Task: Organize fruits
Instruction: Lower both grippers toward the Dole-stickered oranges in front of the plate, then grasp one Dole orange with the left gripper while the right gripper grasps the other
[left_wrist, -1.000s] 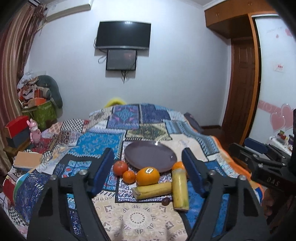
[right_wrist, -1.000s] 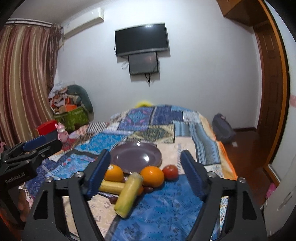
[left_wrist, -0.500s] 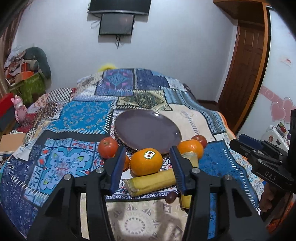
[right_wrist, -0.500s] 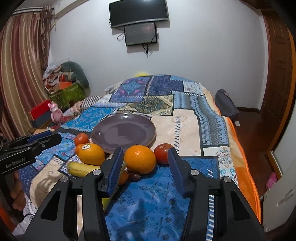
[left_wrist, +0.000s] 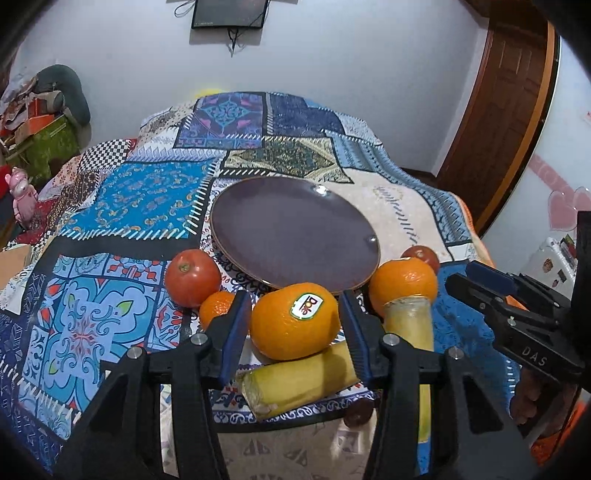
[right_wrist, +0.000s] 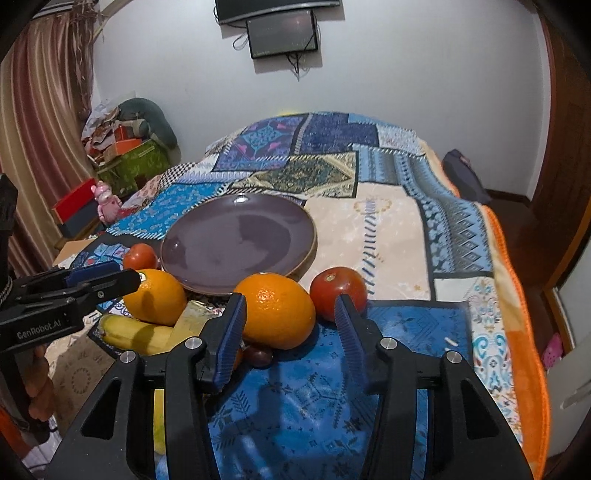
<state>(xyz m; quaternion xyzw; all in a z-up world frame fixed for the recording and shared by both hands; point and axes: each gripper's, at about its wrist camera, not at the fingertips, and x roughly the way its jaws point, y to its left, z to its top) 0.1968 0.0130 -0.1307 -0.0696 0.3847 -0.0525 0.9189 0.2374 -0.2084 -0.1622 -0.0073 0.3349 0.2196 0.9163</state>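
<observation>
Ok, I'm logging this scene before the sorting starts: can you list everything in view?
plate: one, dark purple, on the quilt behind the fruit
stickered orange: one, orange, between the left gripper's jaws
plain orange: one, orange, between the right gripper's jaws
small orange: one, orange, beside a tomato
tomatoes: two, red, at either end of the fruit
bananas: two, yellow-green, in front of the oranges
small dark fruit: one, brown, by the plain orange
quilt: one, blue patchwork, under everything
wall screen: one, black
left gripper, right gripper: black, blue pads, just been closing, not pressing
</observation>
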